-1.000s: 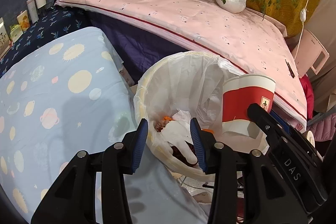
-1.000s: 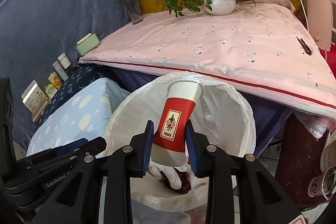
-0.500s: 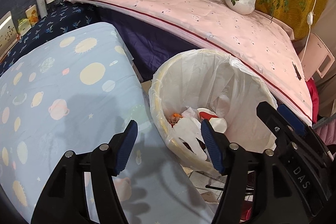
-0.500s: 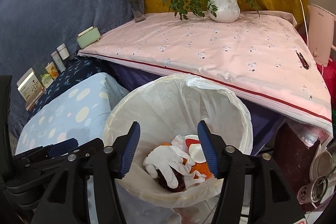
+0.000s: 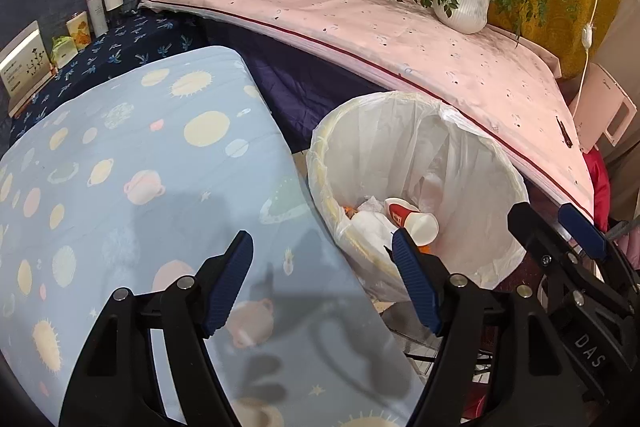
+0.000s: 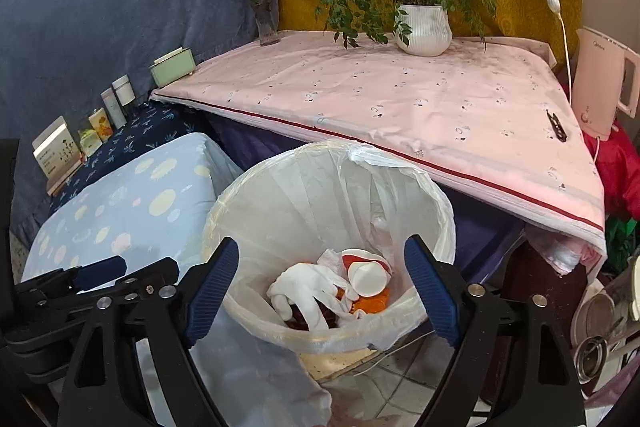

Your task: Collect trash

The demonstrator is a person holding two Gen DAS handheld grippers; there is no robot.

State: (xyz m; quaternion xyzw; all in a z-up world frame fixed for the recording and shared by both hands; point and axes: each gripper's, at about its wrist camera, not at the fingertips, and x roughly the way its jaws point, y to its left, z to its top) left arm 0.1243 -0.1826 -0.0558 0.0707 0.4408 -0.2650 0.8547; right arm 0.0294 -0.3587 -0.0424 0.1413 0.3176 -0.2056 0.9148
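Observation:
A round bin lined with a white plastic bag [image 5: 472, 163] [image 6: 320, 187] stands between the blue bed and the pink table. Inside it lie a red and white paper cup [image 5: 412, 219] [image 6: 366, 273] on its side, a white glove [image 6: 308, 287] [image 5: 368, 223] and orange scraps [image 6: 372, 301]. My left gripper [image 5: 322, 267] hangs over the bed's edge beside the bin, its jaws opening, nothing between them. My right gripper [image 6: 322, 267] hovers above the bin mouth, its jaws opening and holding nothing. The right gripper's fingertips [image 5: 580, 231] show in the left wrist view too.
A pink-clothed table [image 6: 400, 99] carries a potted plant [image 6: 424, 27], a flower vase [image 6: 266, 19] and a green box [image 6: 173, 67]. A pink kettle [image 6: 604, 83] stands at its right end. Small bottles and cartons [image 5: 96, 7] line the dark shelf beyond the planet-print bed [image 5: 120, 167].
The right gripper opened and let the red cup drop into the bin, where it lies on its side. The left gripper also opened wider. Both grippers drew back from the bin.

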